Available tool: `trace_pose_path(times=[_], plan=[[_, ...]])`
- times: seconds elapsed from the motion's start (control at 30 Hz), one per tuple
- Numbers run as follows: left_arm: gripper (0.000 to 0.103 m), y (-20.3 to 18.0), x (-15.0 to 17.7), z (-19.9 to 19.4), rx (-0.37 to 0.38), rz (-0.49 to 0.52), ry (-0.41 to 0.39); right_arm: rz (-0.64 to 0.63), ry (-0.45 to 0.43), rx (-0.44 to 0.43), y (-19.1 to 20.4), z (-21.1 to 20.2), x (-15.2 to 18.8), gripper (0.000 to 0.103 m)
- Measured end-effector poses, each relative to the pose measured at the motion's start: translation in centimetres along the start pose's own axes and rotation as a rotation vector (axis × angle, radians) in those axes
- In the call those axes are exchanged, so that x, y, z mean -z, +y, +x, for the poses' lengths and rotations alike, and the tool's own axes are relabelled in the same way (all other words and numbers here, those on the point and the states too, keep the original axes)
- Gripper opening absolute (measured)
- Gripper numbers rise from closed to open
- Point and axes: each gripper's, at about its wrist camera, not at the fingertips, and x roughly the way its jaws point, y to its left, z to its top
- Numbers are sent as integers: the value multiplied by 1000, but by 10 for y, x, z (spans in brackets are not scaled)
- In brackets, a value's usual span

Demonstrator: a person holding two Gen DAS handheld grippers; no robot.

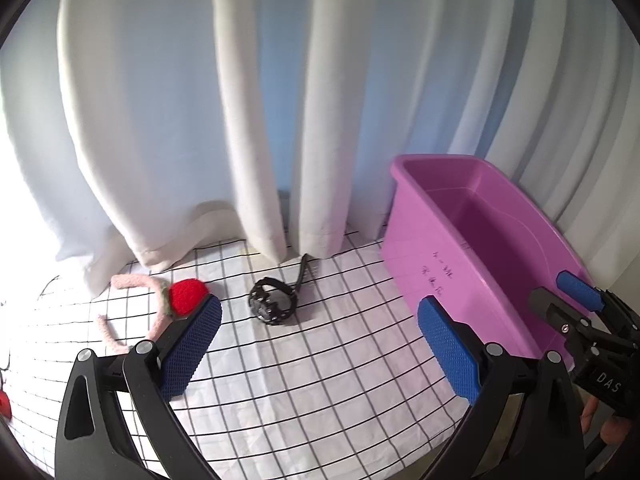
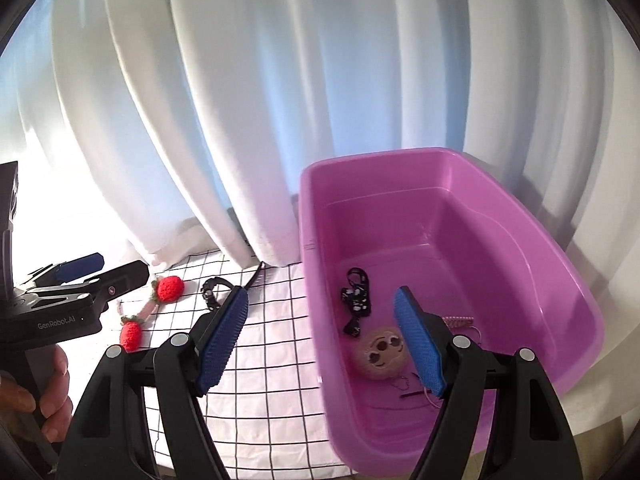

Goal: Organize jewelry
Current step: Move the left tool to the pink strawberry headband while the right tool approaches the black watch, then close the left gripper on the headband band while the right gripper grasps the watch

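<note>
Only the right wrist view looks into the pink tub: a black patterned strap, a round tan face charm and thin chains lie on its floor. The left wrist view shows just its outer wall. On the gridded table a black watch lies near a pink headband with a red knitted strawberry. Left gripper and right gripper fingers are spread wide, holding nothing
</note>
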Motion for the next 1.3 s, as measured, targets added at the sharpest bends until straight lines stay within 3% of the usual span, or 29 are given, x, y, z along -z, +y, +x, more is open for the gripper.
trace_pose_path(times=[0.27,0.6,0.87,1.3], plan=[[97,83,30,-10,-128,-119,27,-92,35,-90,62,23,-2,72],[97,161,66,11,-238,-214,96,-147,171,-167,118,91,11,72],[97,195,78,61,-246,-254,165,-125,267,-161,133,157,27,72],[97,206,76,132,-236,-210,214,-73,350,-128,139,245,43,72]])
